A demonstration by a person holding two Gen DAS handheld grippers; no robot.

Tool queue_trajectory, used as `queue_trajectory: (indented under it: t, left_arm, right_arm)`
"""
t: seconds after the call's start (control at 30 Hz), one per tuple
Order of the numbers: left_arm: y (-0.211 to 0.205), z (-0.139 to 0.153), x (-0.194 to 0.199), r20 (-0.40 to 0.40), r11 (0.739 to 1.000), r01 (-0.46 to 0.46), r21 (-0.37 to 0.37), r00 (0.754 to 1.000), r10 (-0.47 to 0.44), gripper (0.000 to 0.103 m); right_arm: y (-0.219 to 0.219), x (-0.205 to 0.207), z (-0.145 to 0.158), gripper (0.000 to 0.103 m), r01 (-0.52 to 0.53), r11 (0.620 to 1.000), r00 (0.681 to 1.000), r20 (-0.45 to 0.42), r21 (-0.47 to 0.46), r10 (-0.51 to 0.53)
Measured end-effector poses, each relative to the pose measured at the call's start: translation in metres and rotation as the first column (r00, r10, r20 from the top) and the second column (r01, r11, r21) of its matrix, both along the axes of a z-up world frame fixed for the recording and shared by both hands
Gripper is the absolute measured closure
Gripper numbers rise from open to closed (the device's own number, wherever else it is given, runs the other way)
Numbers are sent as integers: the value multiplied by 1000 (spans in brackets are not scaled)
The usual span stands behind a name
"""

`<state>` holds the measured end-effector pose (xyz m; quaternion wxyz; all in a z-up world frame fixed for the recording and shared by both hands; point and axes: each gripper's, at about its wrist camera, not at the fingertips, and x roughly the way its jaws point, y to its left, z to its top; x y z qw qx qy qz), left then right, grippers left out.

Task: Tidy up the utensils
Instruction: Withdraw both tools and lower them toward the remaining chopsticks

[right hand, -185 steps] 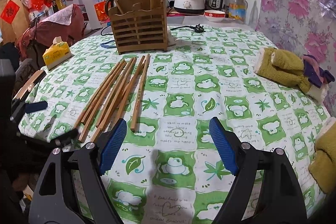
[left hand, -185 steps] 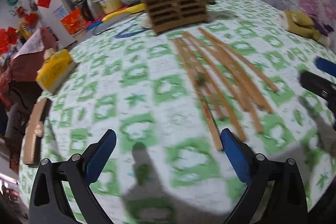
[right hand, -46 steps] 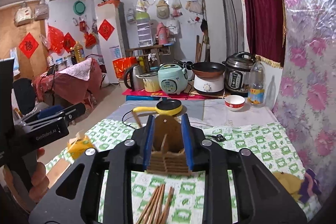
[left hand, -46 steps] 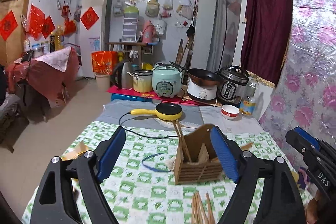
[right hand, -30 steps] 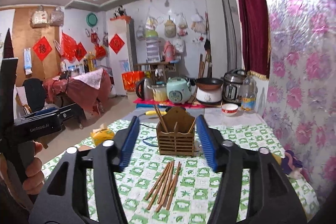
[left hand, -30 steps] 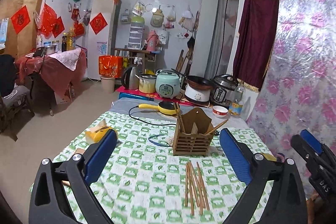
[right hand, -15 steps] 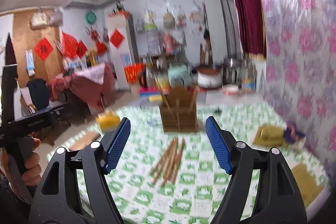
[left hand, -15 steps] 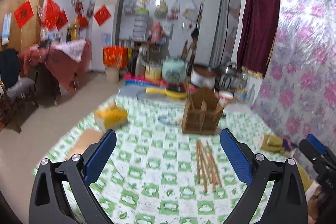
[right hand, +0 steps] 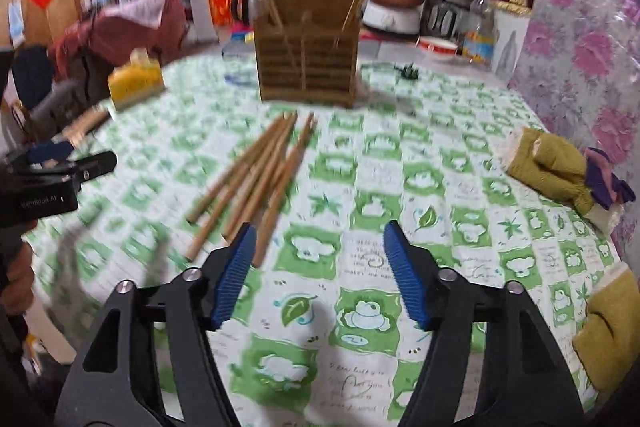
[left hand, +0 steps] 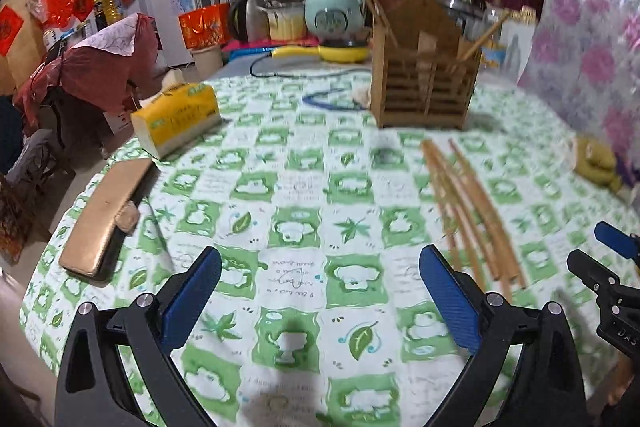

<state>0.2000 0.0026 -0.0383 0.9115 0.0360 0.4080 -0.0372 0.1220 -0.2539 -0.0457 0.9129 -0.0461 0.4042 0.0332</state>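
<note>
Chopsticks lie bundled mid-surface, long axes pointing toward the holder; right tool and left tool released, the right's jaws just narrowing on nothing.

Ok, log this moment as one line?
left gripper: open, empty | right gripper: open, empty, jaws just closing | loose wooden chopsticks: on tablecloth | slatted wooden holder: holds few

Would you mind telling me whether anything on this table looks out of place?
Yes: a loose bundle of chopsticks lies fanned on the tablecloth before the wooden holder, where only a few stand upright.
</note>
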Motion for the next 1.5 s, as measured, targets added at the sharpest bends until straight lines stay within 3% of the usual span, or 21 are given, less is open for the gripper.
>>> queue_trajectory:
  t: [0.17, 0.4, 0.5, 0.53, 0.6, 0.67, 0.73, 1.27, 1.3, 1.4, 1.5]
  left_arm:
    - [-8, -13, 9, -6, 998, 11, 63, 1000, -11, 6]
    - [-16, -24, 15, -25, 997, 42, 70, 999, -40, 6]
    - [-18, -24, 11, -12, 995, 65, 73, 998, -64, 6]
    - [-19, -24, 10, -12, 994, 77, 78, 997, -76, 6]
    - [-23, -24, 8, -10, 992, 100, 83, 995, -100, 6]
    - [-29, -25, 7, -11, 987, 130, 92, 991, -130, 6]
    - [-36, -27, 6, -20, 982, 159, 106, 987, -157, 6]
    - [-69, -51, 21, -171, 928, 360, 91, 924, -342, 6]
    - [-69, -51, 23, -170, 928, 359, 93, 925, -341, 6]
    - [-58, -52, 37, -157, 954, 262, 146, 958, -239, 6]
    - [-33, -51, 45, -177, 982, 184, 43, 969, -174, 6]
  right_arm:
    - [10, 12, -19, 43, -72, 997, 994, -86, -18, 70]
    - [38, 18, -30, 43, -172, 985, 974, -148, 2, 170]
    - [30, 20, -32, 44, -128, 991, 981, -150, -45, 120]
    - [16, 22, -29, 44, -55, 997, 990, -131, -62, 47]
    - [-8, 24, -21, 44, 15, 1000, 995, -103, -5, -16]
    - [-23, 24, -17, 45, 32, 997, 995, -98, 70, -25]
    - [-27, 23, -13, 45, 37, 995, 997, -73, 88, -31]
    - [-23, 27, -21, 44, 31, 994, 997, -68, 105, -24]
    - [-22, 27, -22, 44, 27, 994, 998, -68, 102, -20]
    - [-20, 27, -22, 44, 21, 996, 998, -65, 91, -15]
    - [-19, 26, -22, 44, 7, 996, 998, -67, 92, -1]
